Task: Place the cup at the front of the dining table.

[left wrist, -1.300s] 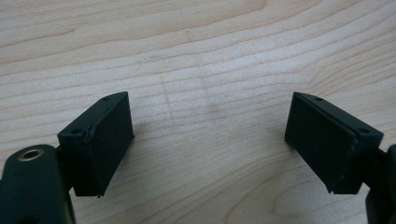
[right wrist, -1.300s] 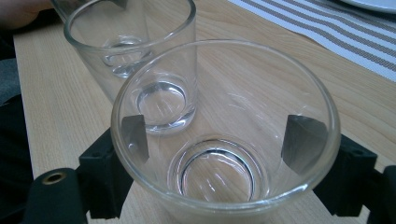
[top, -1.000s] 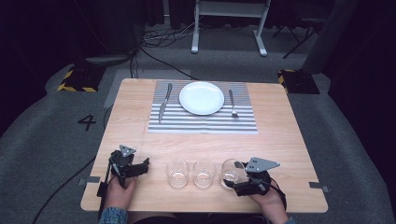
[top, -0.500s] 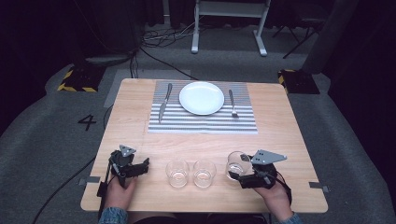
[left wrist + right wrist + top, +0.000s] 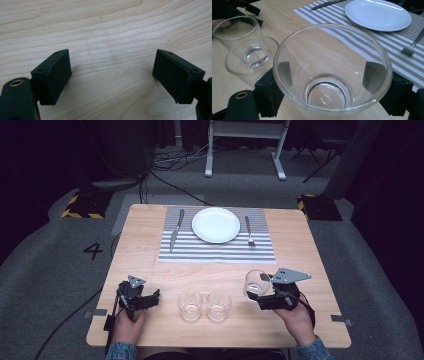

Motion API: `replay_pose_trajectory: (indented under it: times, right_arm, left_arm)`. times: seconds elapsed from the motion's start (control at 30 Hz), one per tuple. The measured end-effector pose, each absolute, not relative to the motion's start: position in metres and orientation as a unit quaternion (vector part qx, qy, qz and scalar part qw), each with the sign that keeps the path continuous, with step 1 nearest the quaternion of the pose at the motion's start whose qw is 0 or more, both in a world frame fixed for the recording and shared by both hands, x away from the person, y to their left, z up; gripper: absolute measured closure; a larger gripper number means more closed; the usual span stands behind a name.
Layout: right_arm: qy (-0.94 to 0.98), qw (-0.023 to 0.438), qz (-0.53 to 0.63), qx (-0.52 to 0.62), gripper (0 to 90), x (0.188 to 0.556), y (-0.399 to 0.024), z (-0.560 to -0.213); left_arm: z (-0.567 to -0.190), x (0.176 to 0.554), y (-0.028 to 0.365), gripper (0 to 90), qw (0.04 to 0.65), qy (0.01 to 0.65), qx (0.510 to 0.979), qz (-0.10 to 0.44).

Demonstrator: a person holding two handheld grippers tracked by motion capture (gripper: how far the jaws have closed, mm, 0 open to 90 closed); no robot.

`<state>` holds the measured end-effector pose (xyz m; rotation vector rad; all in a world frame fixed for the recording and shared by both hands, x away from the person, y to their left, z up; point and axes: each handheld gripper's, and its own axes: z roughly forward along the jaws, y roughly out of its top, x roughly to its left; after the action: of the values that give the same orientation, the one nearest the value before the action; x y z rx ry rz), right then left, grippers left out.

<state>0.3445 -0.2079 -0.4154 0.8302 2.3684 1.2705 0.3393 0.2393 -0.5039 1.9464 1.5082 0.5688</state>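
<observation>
The right gripper (image 5: 264, 298) clamps a clear round glass tumbler (image 5: 255, 284), lifted and tilted at the near right of the wooden table (image 5: 140, 255). The left gripper (image 5: 148, 299) rests with jaws spread, empty. Two matching tumblers (image 5: 204, 305) stand near centre; placing by the striped placemat (image 5: 215, 251) seems left.

A: What sits in the middle of the frame?

B: A clear glass (image 5: 332, 72), seen from above its open mouth. The tongs (image 5: 325, 80) have one black jaw pressed on each side of its wall, low in the frame.

A: And at the upper left?

B: Two more empty glasses: a near one (image 5: 249, 56) and a far one (image 5: 235, 30), overlapping in the picture, both on the wooden table (image 5: 284, 20).

A: Upper right?

B: A white plate (image 5: 378, 15) on a striped placemat (image 5: 367, 37). A fork (image 5: 414, 45) lies at the right edge, and a knife (image 5: 325, 4) at the top.
</observation>
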Motion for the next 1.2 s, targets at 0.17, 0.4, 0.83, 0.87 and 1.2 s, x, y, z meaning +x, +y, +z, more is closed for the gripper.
replay_pose_trajectory:
  times: [0.17,0.4,0.83,0.87,1.2]
  right_arm:
    - [0.828,0.166,0.448,0.293,19.9,0.354,-0.207,-0.404]
    - [0.827,0.167,0.45,0.292,19.8,0.365,-0.206,-0.393]
    - [0.83,0.166,0.446,0.291,19.8,0.4,-0.192,-0.381]
    - [0.829,0.167,0.448,0.29,19.8,0.403,-0.191,-0.38]
    - [0.827,0.17,0.451,0.288,19.9,0.429,-0.174,-0.369]
  left_arm:
    - [-0.504,0.339,0.239,15.4,0.303,0.569,0.734,0.215]
    - [-0.504,0.339,0.239,15.4,0.303,0.569,0.734,0.215]
    - [-0.504,0.339,0.239,15.4,0.302,0.569,0.734,0.215]
    - [-0.504,0.339,0.239,15.4,0.303,0.569,0.734,0.215]
    - [-0.504,0.339,0.239,15.4,0.302,0.569,0.734,0.215]
